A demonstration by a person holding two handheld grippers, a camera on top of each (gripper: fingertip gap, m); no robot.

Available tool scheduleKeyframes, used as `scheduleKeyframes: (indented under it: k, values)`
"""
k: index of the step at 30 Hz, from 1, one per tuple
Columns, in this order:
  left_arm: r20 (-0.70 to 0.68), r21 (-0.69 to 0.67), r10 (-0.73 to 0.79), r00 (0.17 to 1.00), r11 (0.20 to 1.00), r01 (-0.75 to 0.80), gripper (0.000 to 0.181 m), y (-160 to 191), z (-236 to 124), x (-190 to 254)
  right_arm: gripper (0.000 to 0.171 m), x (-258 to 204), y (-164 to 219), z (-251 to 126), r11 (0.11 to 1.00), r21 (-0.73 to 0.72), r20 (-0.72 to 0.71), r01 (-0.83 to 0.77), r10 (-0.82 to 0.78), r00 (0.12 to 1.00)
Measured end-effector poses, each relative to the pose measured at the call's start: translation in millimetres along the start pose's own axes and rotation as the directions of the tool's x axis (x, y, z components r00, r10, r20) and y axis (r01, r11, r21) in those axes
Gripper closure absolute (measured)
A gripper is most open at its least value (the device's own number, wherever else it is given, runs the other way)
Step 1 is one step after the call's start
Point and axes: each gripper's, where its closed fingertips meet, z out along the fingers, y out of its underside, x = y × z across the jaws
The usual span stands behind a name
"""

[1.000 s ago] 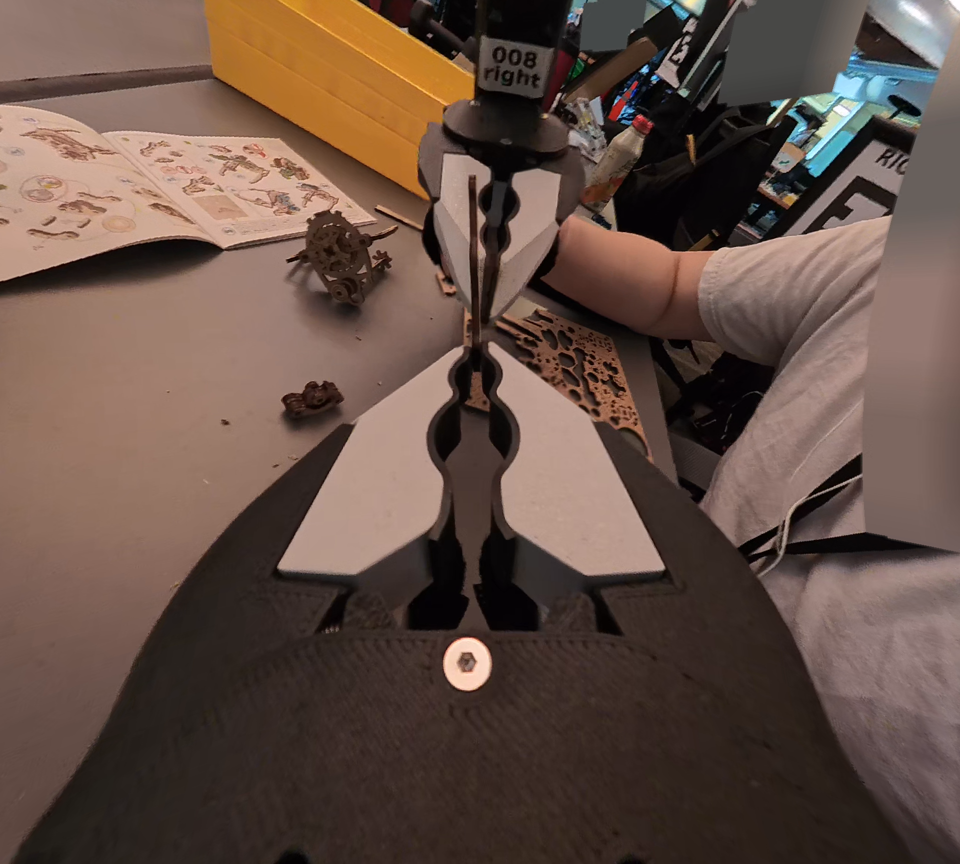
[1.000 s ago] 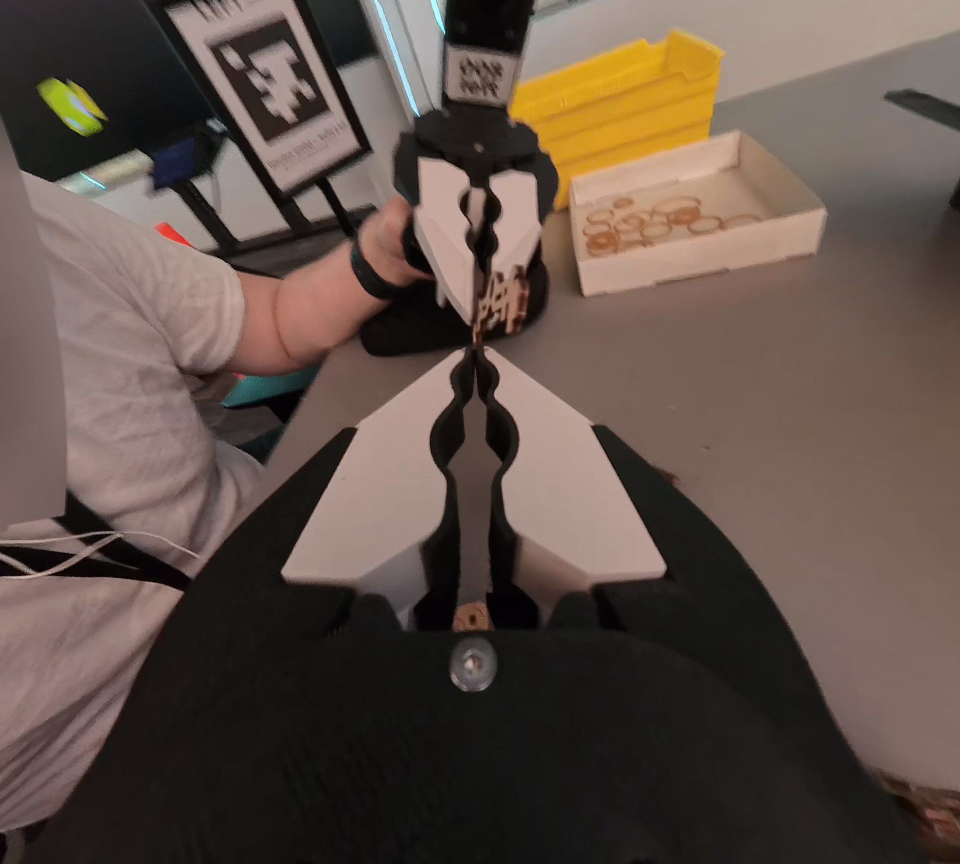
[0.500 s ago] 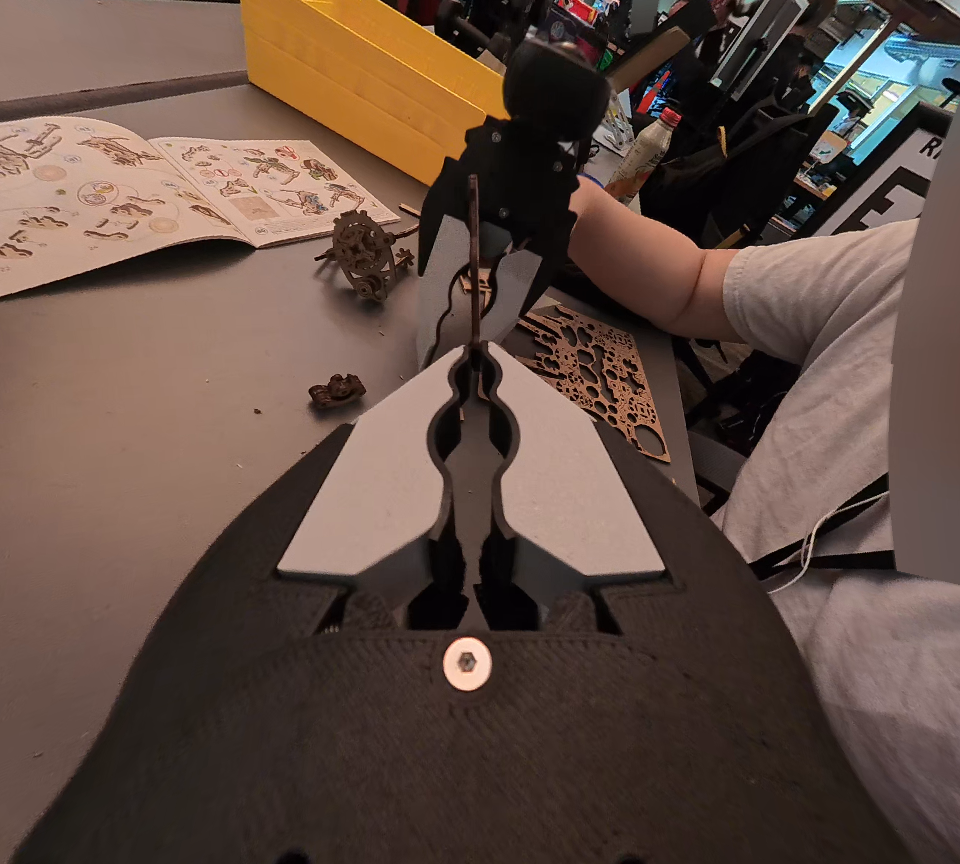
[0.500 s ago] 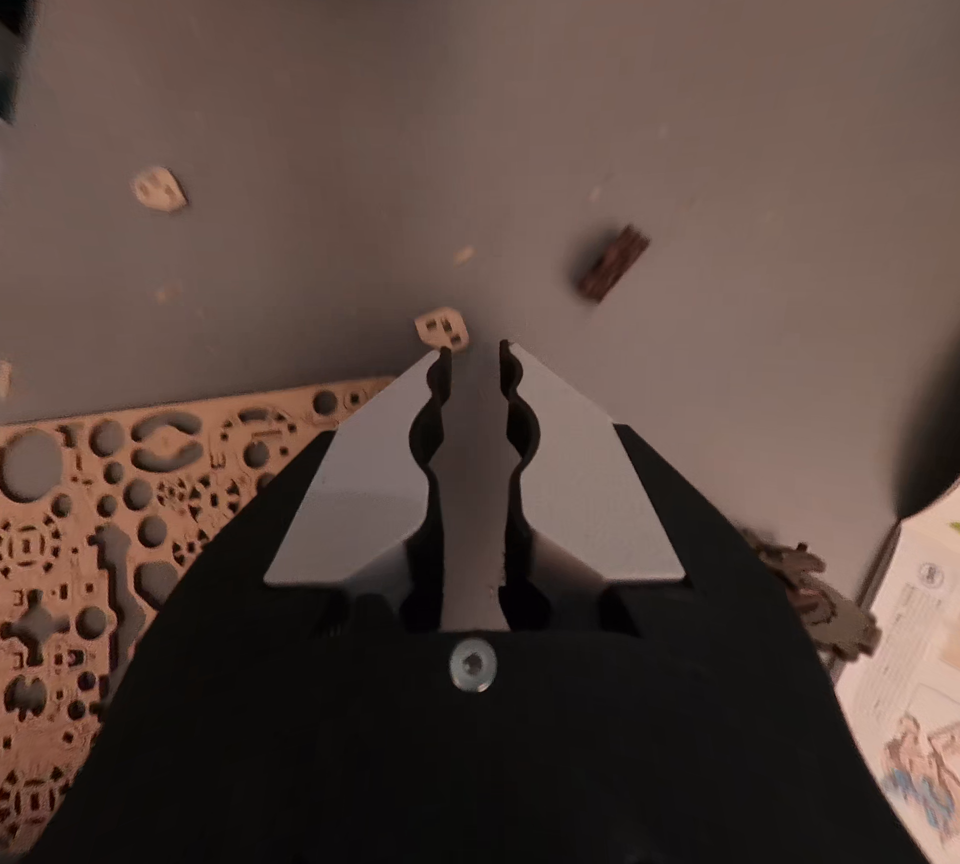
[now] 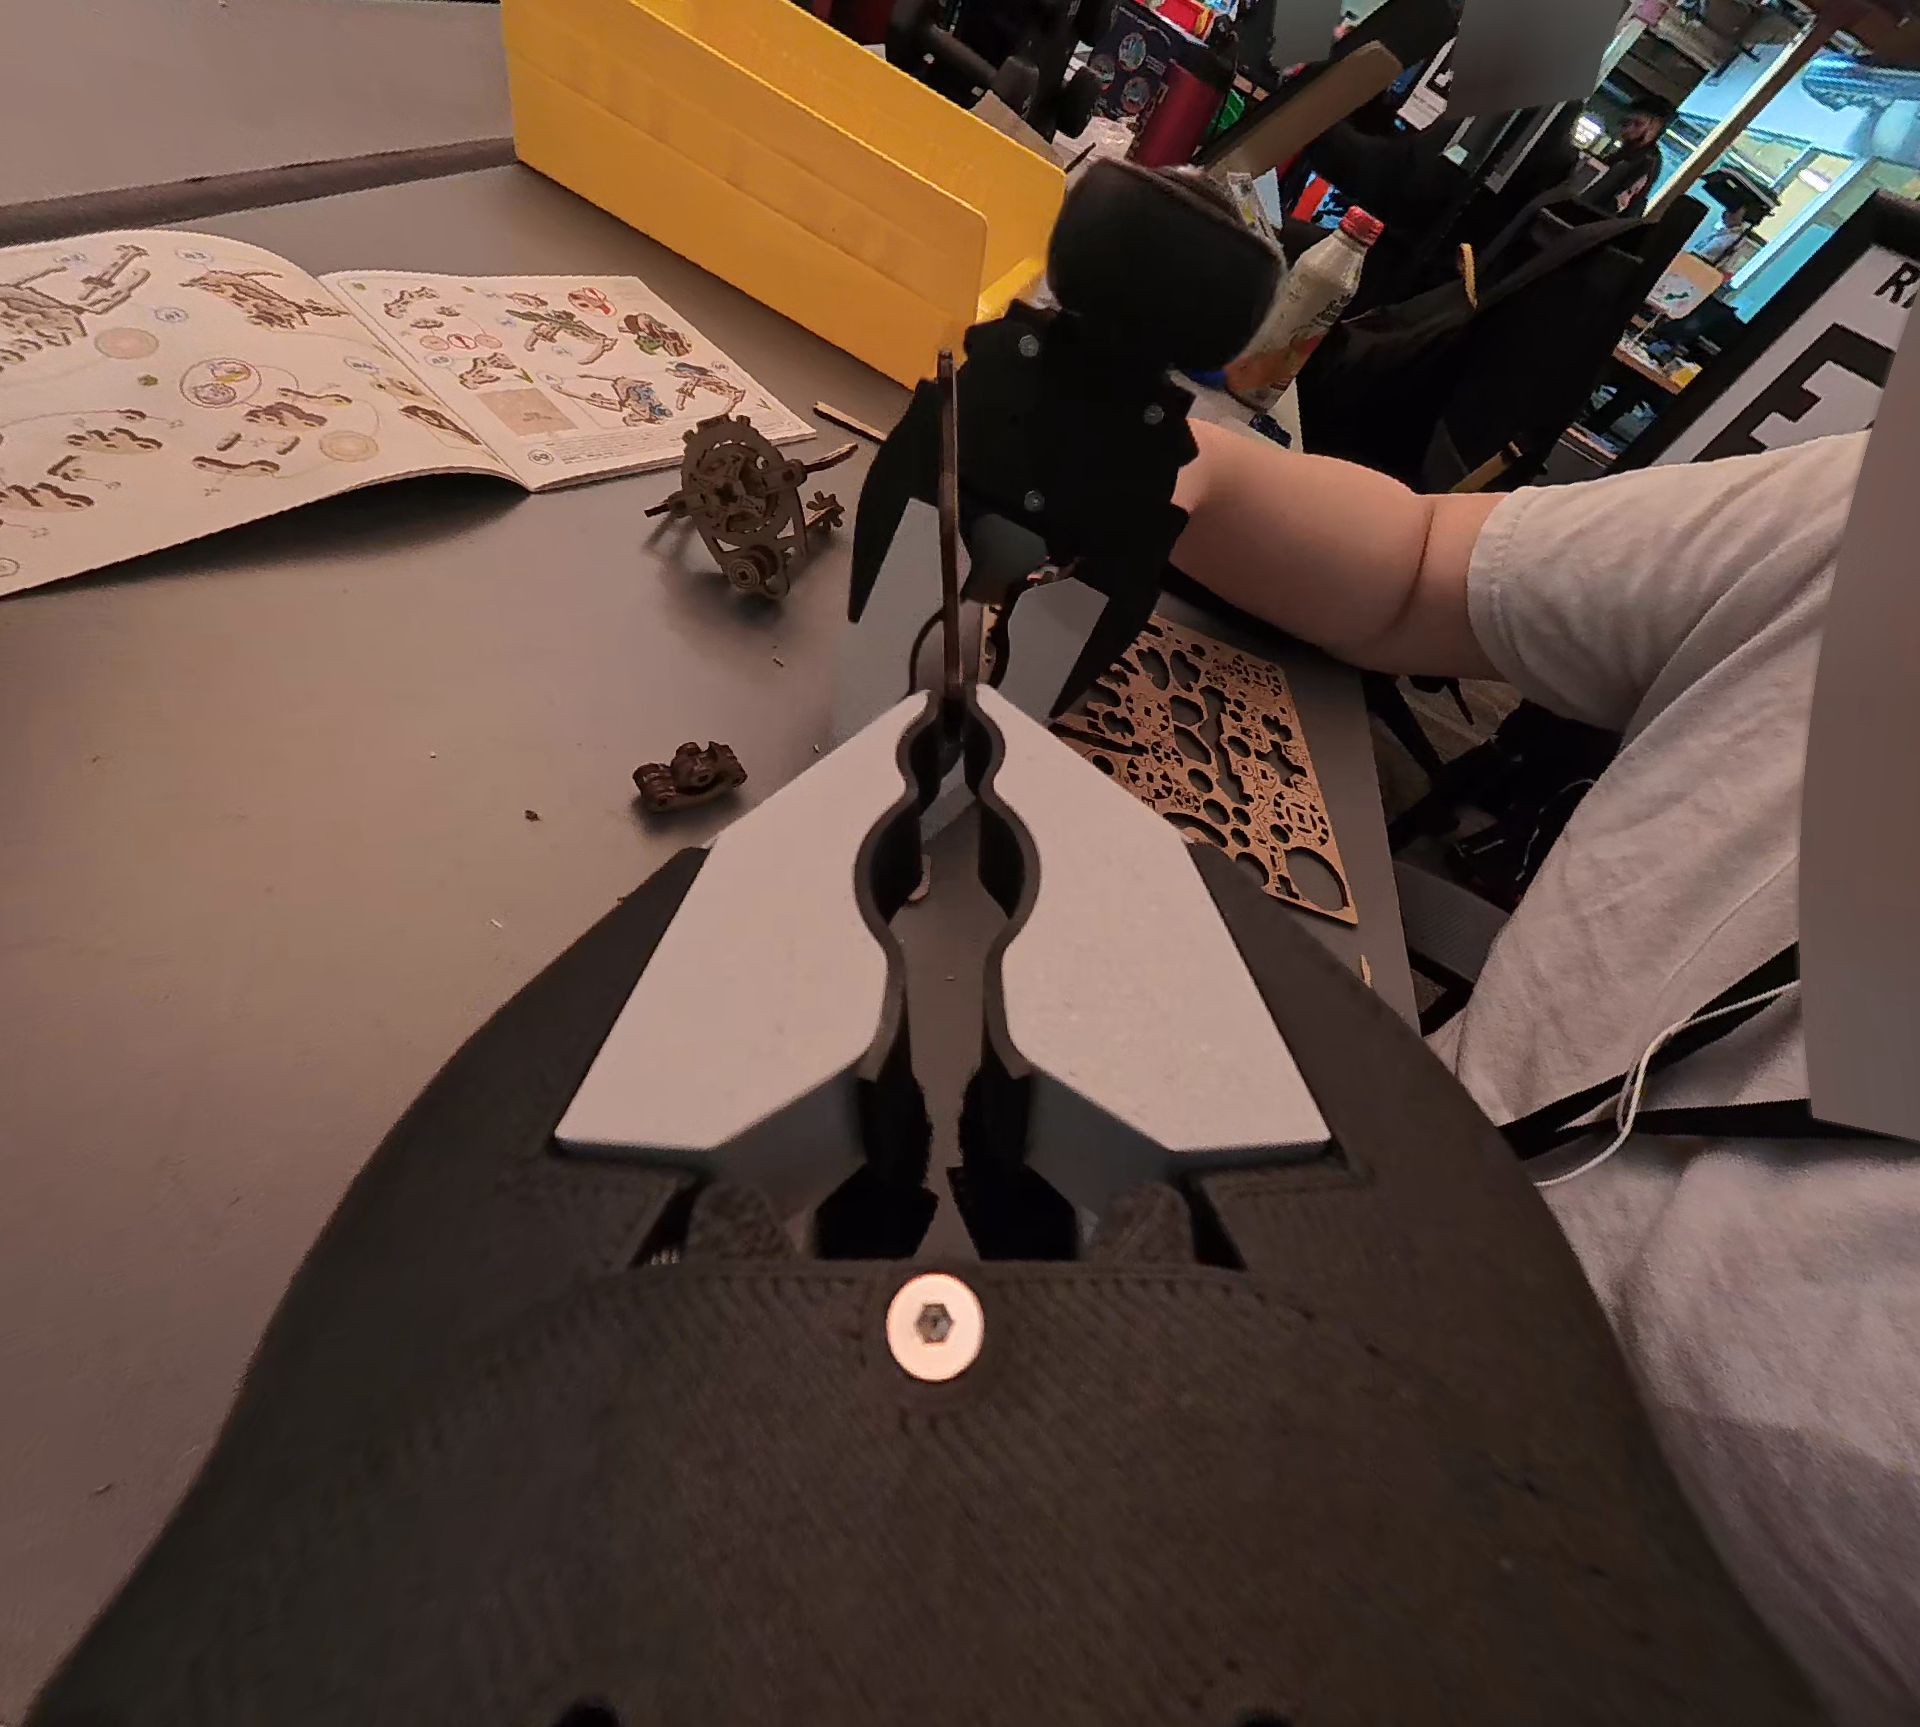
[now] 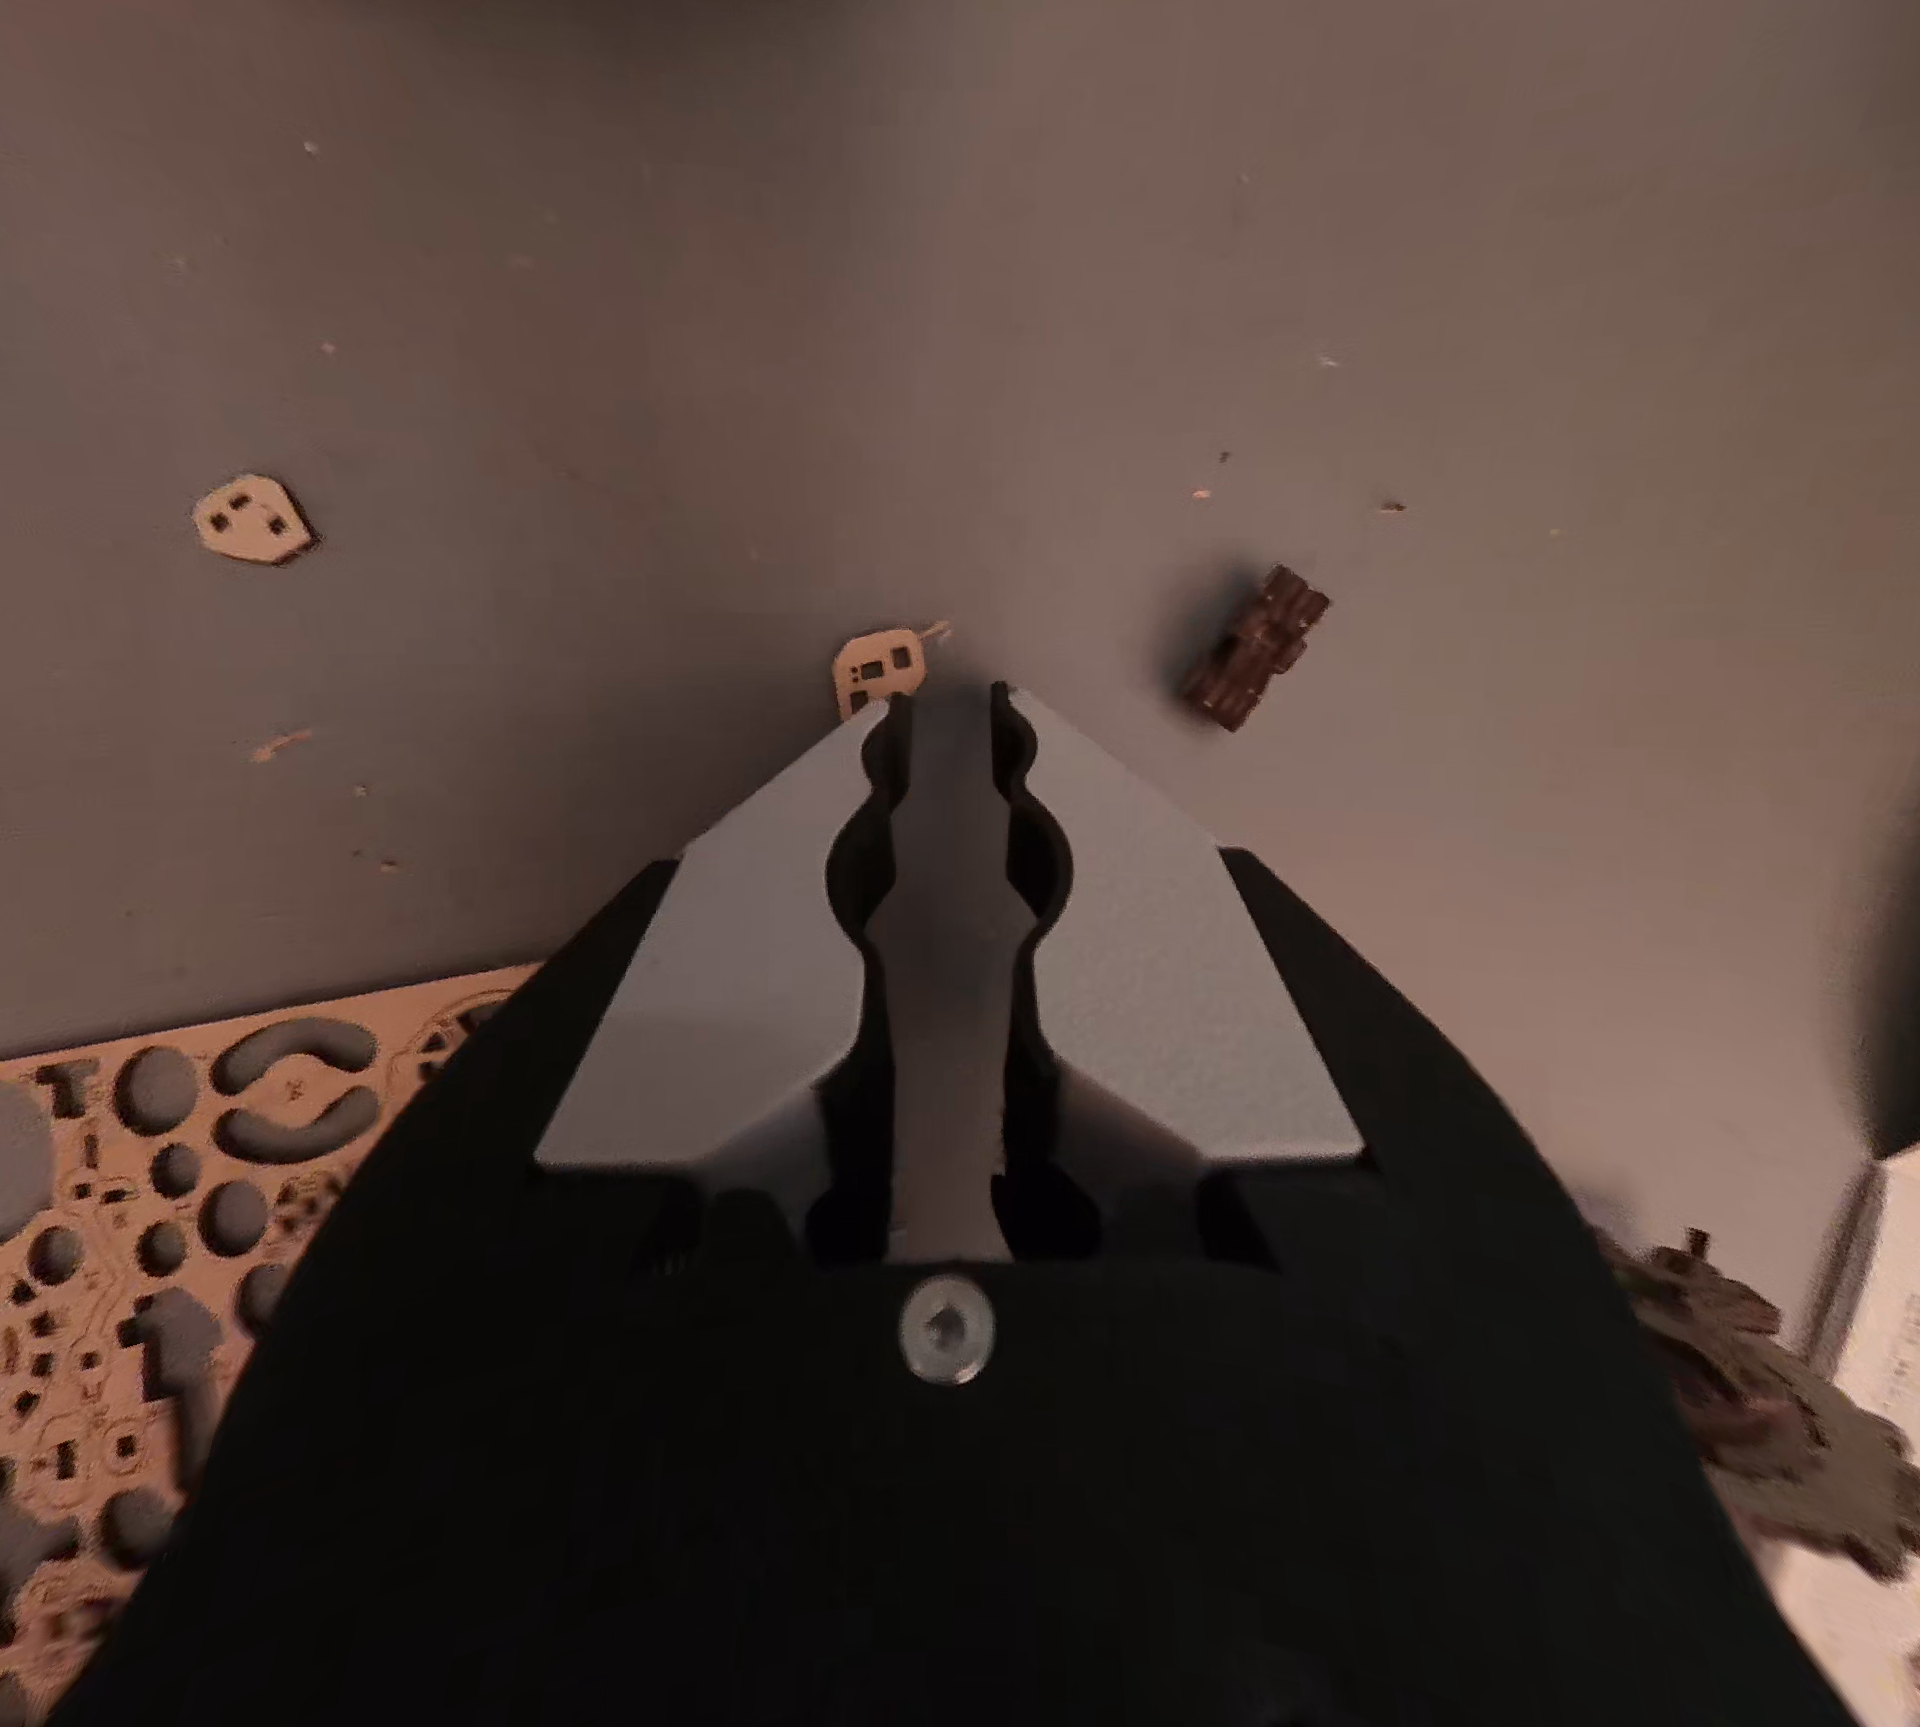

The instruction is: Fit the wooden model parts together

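Observation:
My left gripper [image 5: 948, 707] is shut on a thin flat wooden part [image 5: 945, 514], held upright and seen edge-on above the table. My right gripper [image 6: 950, 698] is open and empty, pointing straight down at the grey table. A small pale wooden piece [image 6: 876, 664] lies flat just left of its left fingertip. In the left wrist view the right gripper's black body [image 5: 1081, 451] hangs just behind the held part. A second pale piece [image 6: 252, 522] lies farther left. A small dark assembly [image 6: 1257, 647] lies to the right.
A punched-out wooden sheet [image 5: 1216, 773] lies at the table edge by the person's arm [image 5: 1351, 555]. A gear assembly [image 5: 743, 514], a small dark piece [image 5: 686, 773], an open instruction booklet [image 5: 312, 389] and a yellow bin [image 5: 748, 150] sit farther back. My hands' fingertips stand some 11 cm from each other. Measured from the fingertips, the small dark piece [image 5: 686, 773] is 5 cm or so from the right gripper and 11 cm from the left. The right camera catches it too, in the right wrist view [image 6: 1272, 624].
My right gripper let go of the upright wooden part, opened, and swung down to point at the table over the small pale piece. My left gripper kept its hold.

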Motion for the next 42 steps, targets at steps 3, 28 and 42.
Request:
scheduleKeyframes:
  k: [3,28,42]
  values:
    - [0.004,0.009,-0.002,1.0,1.0,0.002,0.181,-2,-2,-1,0.154,-8,0,2,0.996,0.0,0.076,-0.087,0.087,0.993]
    - [0.041,0.051,-0.001,0.999,0.999,-0.001,0.181,-10,-13,-8,0.165,-11,-47,-9,0.898,0.142,-0.264,0.416,-0.37,0.89]
    - [0.043,0.076,-0.019,0.999,0.997,0.016,0.18,-12,-16,-12,0.164,-6,-42,14,0.646,-0.236,-0.484,0.726,-0.726,0.488]
